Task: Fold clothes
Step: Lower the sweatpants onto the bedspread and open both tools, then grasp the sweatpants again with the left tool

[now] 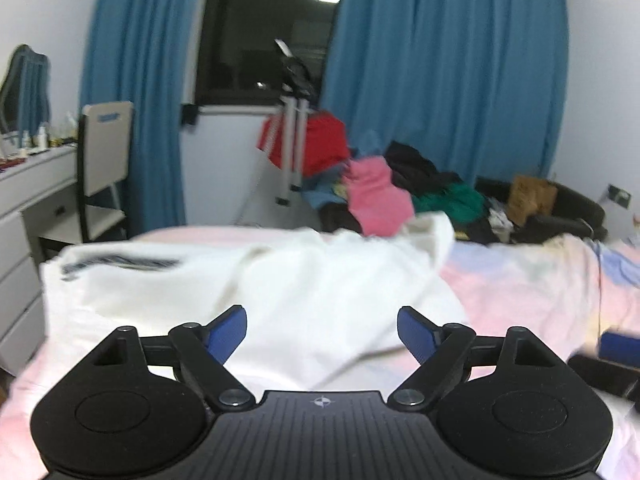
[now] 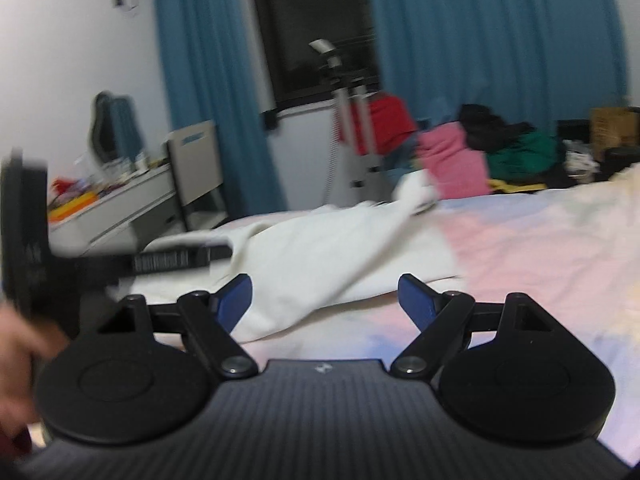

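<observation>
- Left hand-held gripper (image 1: 322, 334): jaws apart, empty.
- Right hand-held gripper (image 2: 325, 300): jaws apart, empty.
- White garment (image 1: 280, 280) lies rumpled on bed (image 1: 520, 280); advise pinching opposite corners, then spreading flat.

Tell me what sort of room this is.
Most likely a bedroom: a bed with pastel bedding, a white garment on it, blue curtains at a dark window, and a dresser with toiletries.
</observation>
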A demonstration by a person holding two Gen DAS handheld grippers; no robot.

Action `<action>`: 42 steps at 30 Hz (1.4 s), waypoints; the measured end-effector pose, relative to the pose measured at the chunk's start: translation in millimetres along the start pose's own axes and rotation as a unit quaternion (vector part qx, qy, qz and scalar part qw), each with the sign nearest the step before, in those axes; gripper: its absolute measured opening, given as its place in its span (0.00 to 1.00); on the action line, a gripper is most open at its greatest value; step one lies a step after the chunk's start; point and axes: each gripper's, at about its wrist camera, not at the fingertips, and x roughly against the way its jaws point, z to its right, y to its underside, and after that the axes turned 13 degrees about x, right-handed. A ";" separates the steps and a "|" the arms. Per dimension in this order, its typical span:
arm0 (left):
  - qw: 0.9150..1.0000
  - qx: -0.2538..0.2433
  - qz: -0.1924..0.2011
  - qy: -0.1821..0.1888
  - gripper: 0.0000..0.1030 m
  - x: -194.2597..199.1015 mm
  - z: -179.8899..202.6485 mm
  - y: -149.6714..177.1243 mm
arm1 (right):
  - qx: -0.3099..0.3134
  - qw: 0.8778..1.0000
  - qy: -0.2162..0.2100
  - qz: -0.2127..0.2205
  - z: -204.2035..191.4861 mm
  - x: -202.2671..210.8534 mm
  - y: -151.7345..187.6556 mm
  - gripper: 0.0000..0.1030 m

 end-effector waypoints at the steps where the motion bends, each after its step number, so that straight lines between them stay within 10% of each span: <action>1: 1.000 -0.004 -0.005 0.002 0.81 -11.7 8.3 2.1 | -0.009 1.000 0.009 0.006 7.2 1.4 0.7 0.80; 17: 0.996 -0.082 -0.027 -0.001 0.71 -254.9 157.7 -49.9 | -0.071 0.991 0.106 -0.026 113.7 -78.8 56.7 0.80; 23: 0.994 -0.096 -0.049 -0.016 0.33 -314.9 187.8 -54.9 | -0.090 0.989 0.103 -0.055 127.3 -111.4 76.8 0.80; 28: 0.991 -0.123 -0.041 -0.014 0.08 -296.1 196.6 -47.6 | -0.142 0.984 0.093 -0.053 145.0 -114.8 84.7 0.80; 42: 0.983 -0.123 0.007 0.138 0.06 -41.2 129.8 8.9 | -0.234 0.968 0.090 0.022 158.5 -58.1 79.0 0.80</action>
